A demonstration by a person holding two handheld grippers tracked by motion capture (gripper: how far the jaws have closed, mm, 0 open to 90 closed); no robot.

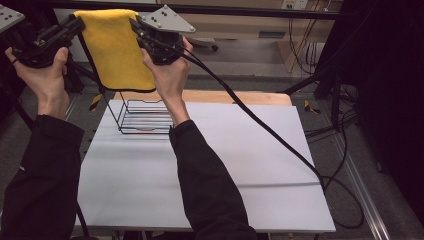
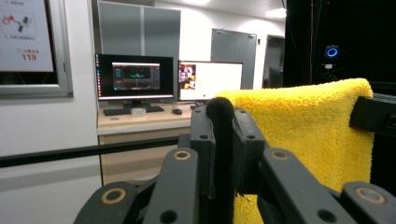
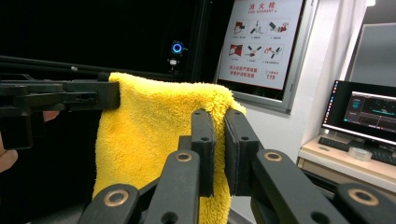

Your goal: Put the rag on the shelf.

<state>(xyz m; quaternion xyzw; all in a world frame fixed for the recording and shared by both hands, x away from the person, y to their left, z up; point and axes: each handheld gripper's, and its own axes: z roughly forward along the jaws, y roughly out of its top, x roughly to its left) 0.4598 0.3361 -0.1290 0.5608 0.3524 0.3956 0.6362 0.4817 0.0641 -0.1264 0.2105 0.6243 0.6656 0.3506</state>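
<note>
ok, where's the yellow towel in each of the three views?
High view: yellow towel hangs top left, stretched between the left gripper and right gripper, above the wire rack.
Left gripper view: right of centre, behind its own jaws.
Right gripper view: centre-left.
Shared landmark: the opposite gripper pinching the towel's far corner.

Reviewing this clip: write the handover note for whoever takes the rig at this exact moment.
Left gripper: shut on the left top corner of the yellow towel.
Right gripper: shut on the right top corner.
Towel: held up in the air between the two grippers, hanging flat, above the far left part of the white table. A black wire rack stands on the table below it.
Done: towel picked up and spread out.
Left: probably hanging it over the rack; that is a guess from the layout. Nothing hangs on the rack yet.
</note>
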